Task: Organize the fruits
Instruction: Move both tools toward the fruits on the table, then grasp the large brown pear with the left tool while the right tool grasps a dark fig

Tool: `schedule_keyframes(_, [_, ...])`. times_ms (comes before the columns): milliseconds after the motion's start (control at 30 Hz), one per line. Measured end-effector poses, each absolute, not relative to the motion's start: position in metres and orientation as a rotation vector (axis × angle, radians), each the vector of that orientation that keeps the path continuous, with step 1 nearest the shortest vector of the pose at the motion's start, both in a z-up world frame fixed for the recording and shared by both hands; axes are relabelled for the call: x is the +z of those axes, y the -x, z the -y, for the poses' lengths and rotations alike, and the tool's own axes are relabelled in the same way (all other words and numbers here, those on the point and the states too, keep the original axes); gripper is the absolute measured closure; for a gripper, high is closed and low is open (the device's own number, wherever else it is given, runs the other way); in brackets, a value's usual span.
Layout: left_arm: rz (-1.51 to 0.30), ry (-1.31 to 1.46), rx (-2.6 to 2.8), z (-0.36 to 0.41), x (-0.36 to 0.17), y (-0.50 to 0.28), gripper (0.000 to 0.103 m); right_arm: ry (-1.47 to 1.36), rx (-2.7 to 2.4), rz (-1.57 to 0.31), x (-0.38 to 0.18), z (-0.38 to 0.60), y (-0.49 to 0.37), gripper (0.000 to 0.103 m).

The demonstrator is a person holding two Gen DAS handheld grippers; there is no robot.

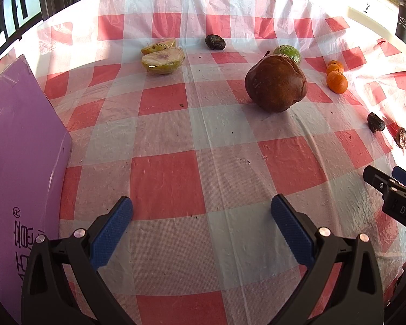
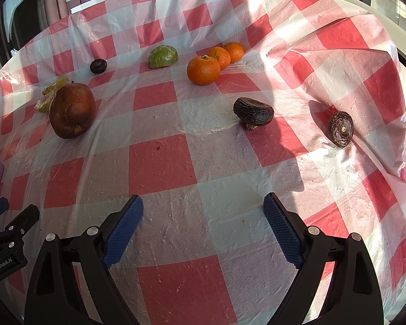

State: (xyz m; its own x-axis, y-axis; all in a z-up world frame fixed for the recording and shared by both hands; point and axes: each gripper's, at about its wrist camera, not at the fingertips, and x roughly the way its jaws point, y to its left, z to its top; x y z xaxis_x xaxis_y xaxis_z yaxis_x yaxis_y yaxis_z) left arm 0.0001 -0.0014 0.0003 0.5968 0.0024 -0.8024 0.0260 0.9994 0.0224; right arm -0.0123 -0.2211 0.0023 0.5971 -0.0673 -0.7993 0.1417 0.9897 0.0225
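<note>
Three mandarins (image 2: pixel 215 63) sit in a close row at the far side of the checked tablecloth (image 2: pixel 162 168), bright orange and touching one another. Just left of them lies a green fruit wedge (image 2: pixel 162 56) wrapped in film, and farther left a small dark wrinkled fruit (image 2: pixel 98 66). Two more of these shrivelled dark fruits rest nearer the right edge — one (image 2: pixel 253 113) on a white square, one (image 2: pixel 340 128) tipped on its side where the cloth rises. A large brown pear-shaped fruit (image 1: pixel 276 83) stands alone toward the middle, its skin dull and bruised; beyond it lie two pale cut halves (image 1: pixel 162 56) in film.

Both tools hover low over bare cloth, well apart from all fruit. The left gripper (image 1: pixel 201 220) has its blue pads spread wide, nothing between them; the right gripper (image 2: pixel 203 218) is equally parted and empty.

A purple box (image 1: pixel 19 162) stands at the left edge — its contents cannot be seen.
</note>
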Motion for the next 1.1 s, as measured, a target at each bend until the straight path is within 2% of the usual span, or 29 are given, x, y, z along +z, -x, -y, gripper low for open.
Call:
schedule_keyframes(533, [-0.933,-0.017,0.012,0.002,0.0,-0.001,0.001,-0.069,-0.105,-0.926,0.003,0.221,0.012,0.016])
schedule_keyframes(667, [-0.965,0.005,0.048,0.003,0.002,-0.008,0.001,-0.025,-0.016,-0.983,0.006,0.228,0.011,0.016])
schedule_keyframes(900, [-0.994,-0.026,0.002,0.03,0.003,-0.021,0.002,-0.147,-0.226,-0.992,0.005,0.3,0.022,0.016])
schedule_keyframes(1100, [-0.998,-0.044,-0.031,0.061,0.002,-0.041,0.002,-0.27,-0.398,-0.964,0.004,0.355,-0.002,0.018])
